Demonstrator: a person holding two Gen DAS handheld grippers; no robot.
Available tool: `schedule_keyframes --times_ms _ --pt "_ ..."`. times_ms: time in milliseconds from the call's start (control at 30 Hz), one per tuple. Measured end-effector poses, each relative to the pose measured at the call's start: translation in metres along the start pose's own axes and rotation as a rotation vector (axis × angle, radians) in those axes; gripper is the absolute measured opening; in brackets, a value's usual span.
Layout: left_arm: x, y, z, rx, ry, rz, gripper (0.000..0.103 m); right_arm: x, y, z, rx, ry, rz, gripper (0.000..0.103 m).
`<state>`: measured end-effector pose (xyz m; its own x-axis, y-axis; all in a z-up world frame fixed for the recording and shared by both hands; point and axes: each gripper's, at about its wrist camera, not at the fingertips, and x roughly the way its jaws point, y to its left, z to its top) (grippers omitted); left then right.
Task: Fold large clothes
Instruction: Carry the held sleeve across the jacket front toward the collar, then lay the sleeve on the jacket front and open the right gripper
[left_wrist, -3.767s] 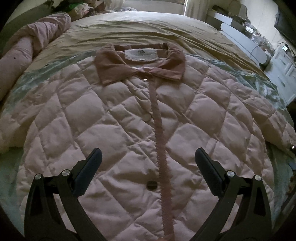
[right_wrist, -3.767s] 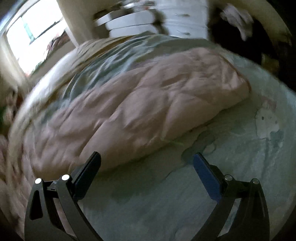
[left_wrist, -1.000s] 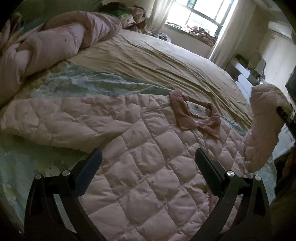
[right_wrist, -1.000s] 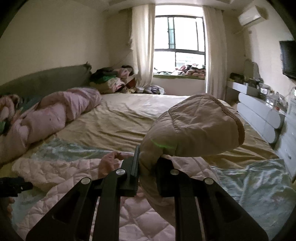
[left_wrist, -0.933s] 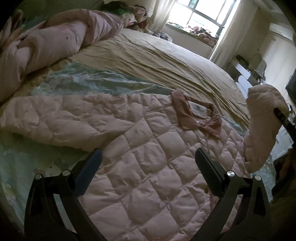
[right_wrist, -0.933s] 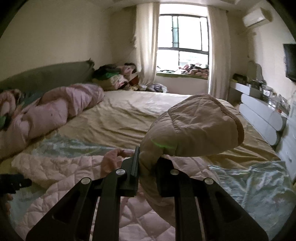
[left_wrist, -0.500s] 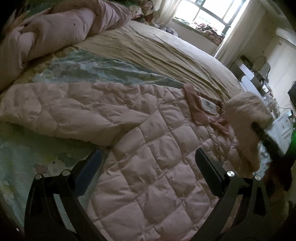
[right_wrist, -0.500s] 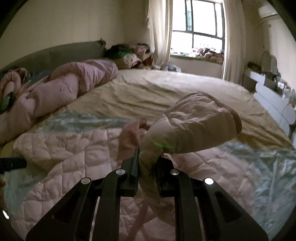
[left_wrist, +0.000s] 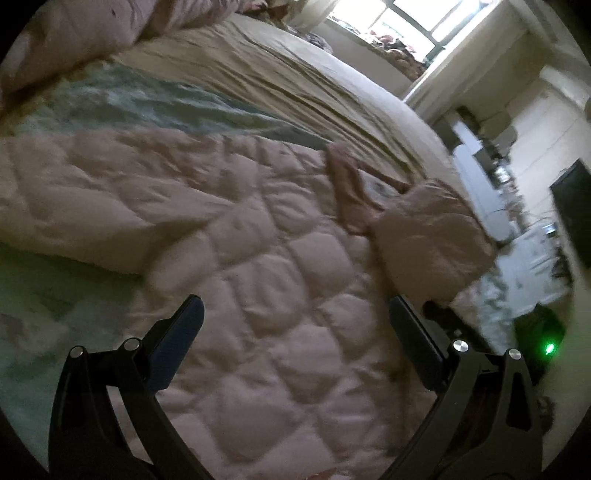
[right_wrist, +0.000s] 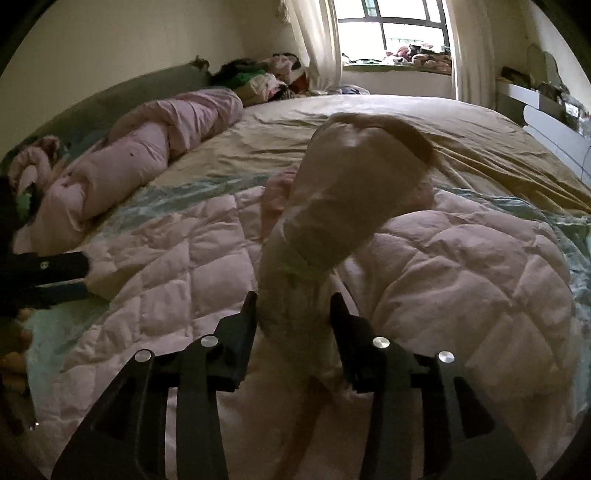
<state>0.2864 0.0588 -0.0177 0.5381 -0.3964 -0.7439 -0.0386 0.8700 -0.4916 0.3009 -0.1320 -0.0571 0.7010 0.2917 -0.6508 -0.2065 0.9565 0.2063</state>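
Note:
A pink quilted jacket (left_wrist: 258, 266) lies face up on the bed, its darker pink collar (left_wrist: 349, 192) toward the window. My left gripper (left_wrist: 295, 339) is open and empty, low over the jacket's front near its left sleeve (left_wrist: 92, 206). My right gripper (right_wrist: 293, 317) is shut on the jacket's right sleeve (right_wrist: 343, 206), with the jaws slightly apart around the bunched fabric, and holds the sleeve folded over the chest. The folded sleeve also shows in the left wrist view (left_wrist: 428, 236). The left gripper shows at the left edge of the right wrist view (right_wrist: 51, 273).
The bed has a tan cover (right_wrist: 369, 122) and a pale green sheet (left_wrist: 44, 306). A rolled pink duvet (right_wrist: 147, 147) lies along the headboard side. Piled clothes (right_wrist: 258, 77) sit near the window. White drawers (left_wrist: 532, 258) and a dark screen (left_wrist: 572, 206) stand at the right.
My right gripper has carried the right sleeve across and down onto the jacket's chest. My left gripper has moved lower and closer over the jacket, staying open.

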Motion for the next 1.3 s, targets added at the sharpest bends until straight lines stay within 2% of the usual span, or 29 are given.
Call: schedule_keyframes --times_ms 200,600,800,1000,1033,1067,1133,1167,1233,1300 --pt "0.002 -0.013 0.003 -0.019 -0.006 -0.07 0.094 -0.007 0.011 -0.005 -0.027 0.015 0.06 0.042" --pt "0.012 -0.016 0.009 -0.03 -0.013 -0.071 0.094 -0.001 0.024 -0.017 -0.036 0.101 0.149 0.045" --pt "0.036 -0.013 0.012 -0.049 0.013 -0.045 0.094 -0.031 0.006 -0.014 -0.023 0.076 0.112 0.055" --pt "0.079 -0.006 0.014 -0.026 0.088 0.013 0.093 -0.076 -0.046 -0.022 0.001 0.043 -0.046 0.064" --pt "0.083 -0.007 0.013 -0.016 0.086 0.022 0.085 -0.084 -0.058 -0.024 0.009 0.041 -0.085 0.065" --pt "0.086 -0.008 0.012 -0.007 0.086 0.035 0.066 -0.089 -0.066 -0.026 0.017 0.04 -0.106 0.065" --pt "0.091 -0.011 0.009 0.031 0.09 0.07 0.048 -0.1 -0.087 -0.028 0.047 0.036 -0.159 0.065" --pt "0.091 -0.014 0.009 0.055 0.083 0.08 0.03 -0.103 -0.094 -0.028 0.058 0.032 -0.175 0.065" --pt "0.08 -0.017 0.007 0.094 0.04 0.069 0.005 -0.11 -0.11 -0.029 0.079 0.027 -0.209 0.065" --pt "0.065 -0.02 0.01 0.109 0.01 0.043 0.004 -0.115 -0.121 -0.028 0.09 0.019 -0.238 0.065"
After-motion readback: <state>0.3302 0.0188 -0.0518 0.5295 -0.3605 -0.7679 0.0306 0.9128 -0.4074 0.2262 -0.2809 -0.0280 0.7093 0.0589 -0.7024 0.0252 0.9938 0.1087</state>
